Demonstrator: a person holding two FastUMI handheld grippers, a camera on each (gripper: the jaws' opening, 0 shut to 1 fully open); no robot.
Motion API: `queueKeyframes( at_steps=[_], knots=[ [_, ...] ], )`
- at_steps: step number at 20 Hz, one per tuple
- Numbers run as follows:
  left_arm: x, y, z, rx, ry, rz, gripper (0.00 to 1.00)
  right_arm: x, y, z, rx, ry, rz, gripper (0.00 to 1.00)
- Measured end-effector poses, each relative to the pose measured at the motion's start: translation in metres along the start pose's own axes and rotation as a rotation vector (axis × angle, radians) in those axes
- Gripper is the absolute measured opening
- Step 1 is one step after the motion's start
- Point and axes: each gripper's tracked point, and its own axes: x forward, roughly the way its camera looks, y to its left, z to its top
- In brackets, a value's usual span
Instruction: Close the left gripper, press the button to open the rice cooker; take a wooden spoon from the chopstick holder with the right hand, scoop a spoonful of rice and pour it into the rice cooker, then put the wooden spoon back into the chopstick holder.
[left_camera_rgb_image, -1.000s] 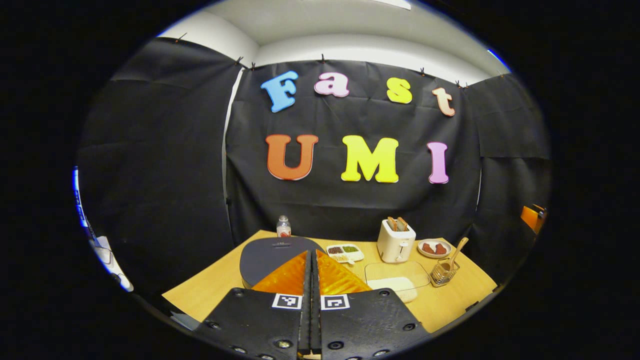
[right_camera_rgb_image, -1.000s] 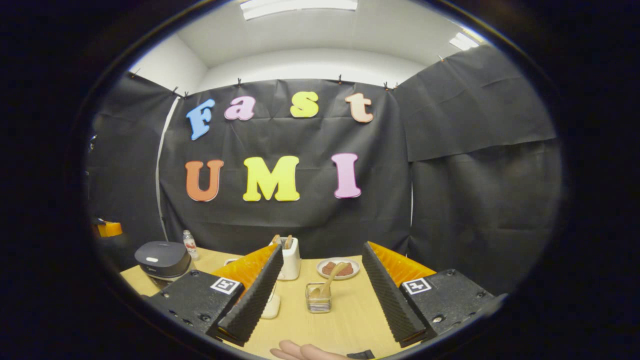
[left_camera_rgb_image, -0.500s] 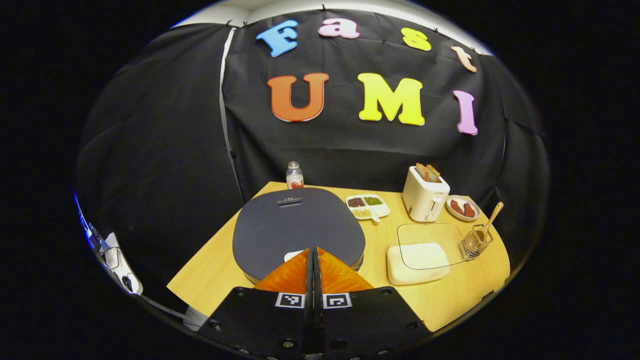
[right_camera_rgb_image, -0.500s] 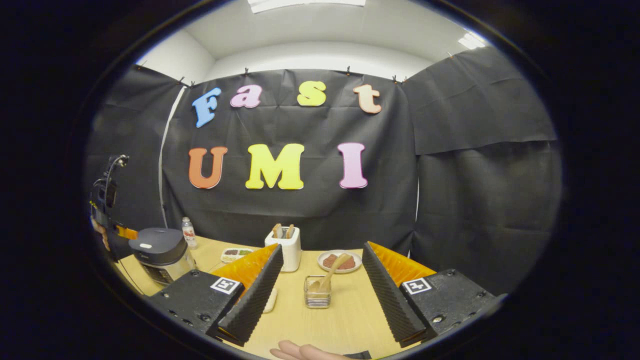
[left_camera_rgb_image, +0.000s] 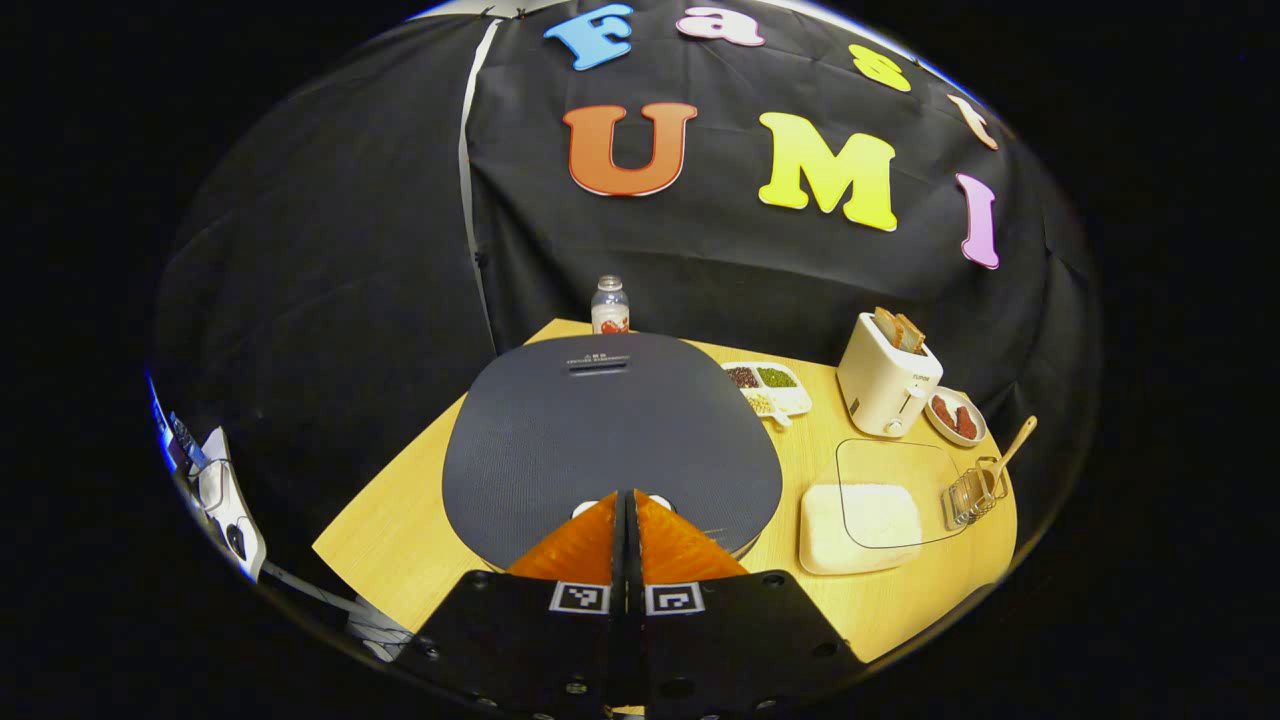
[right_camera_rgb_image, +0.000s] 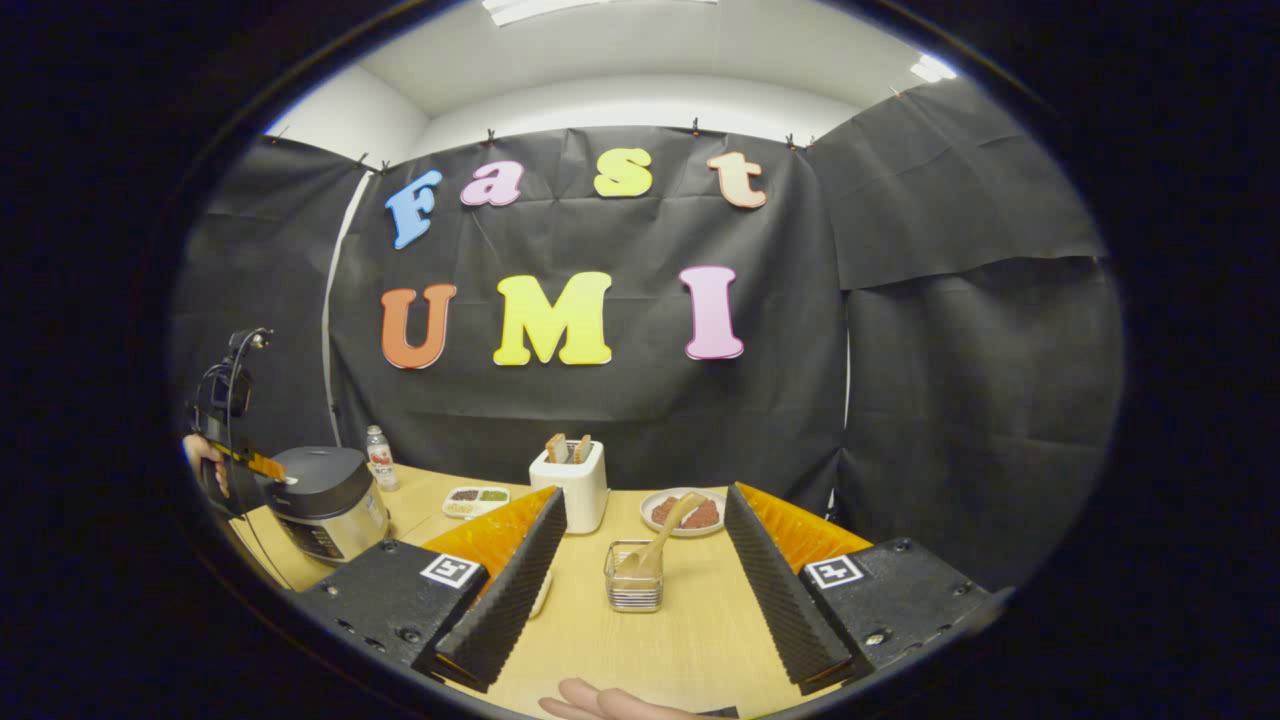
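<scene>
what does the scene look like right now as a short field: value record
left hand-held gripper: shut, tips over the white button at the near edge of the lid
rice cooker: lid closed
right hand-held gripper: open, facing the chopstick holder, apart from it
wooden spoon: leaning in the chopstick holder
rice container: on the table, clear lid partly over it
toaster: two slices in it

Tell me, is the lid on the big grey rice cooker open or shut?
Shut. The dark grey rice cooker has its lid lying flat on the body, and the left gripper, jaws together, is at the front button.
</scene>
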Motion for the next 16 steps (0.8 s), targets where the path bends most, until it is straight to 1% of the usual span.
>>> queueKeyframes(
  at_steps=[1, 3, 7, 10, 13, 14, 16],
  knots=[
    [-0.001, 0.0, -0.005, -0.001, 0.026, 0.007, 0.0, 0.001, -0.002, -0.001, 0.003, -0.003, 0.001, 1.0],
    [-0.002, 0.001, -0.006, -0.004, 0.04, 0.017, 0.0, 0.0, -0.005, -0.002, 0.009, -0.011, -0.001, 1.0],
    [0.0, -0.001, -0.013, -0.019, 0.077, 0.011, 0.0, 0.001, -0.014, -0.008, 0.015, -0.014, -0.017, 1.0],
    [-0.001, -0.001, -0.008, -0.035, 0.064, 0.002, 0.0, 0.0, -0.017, -0.011, 0.013, 0.001, -0.029, 1.0],
    [-0.002, -0.002, 0.003, -0.071, 0.014, -0.012, 0.0, -0.005, -0.02, -0.013, 0.015, 0.009, -0.043, 1.0],
    [-0.013, -0.002, 0.011, -0.083, -0.033, -0.01, 0.0, -0.006, -0.019, -0.014, 0.021, 0.011, -0.038, 1.0],
    [-0.047, 0.001, 0.045, -0.088, -0.17, -0.006, 0.0, -0.008, -0.016, -0.02, 0.02, 0.021, -0.03, 1.0]
  ],
)
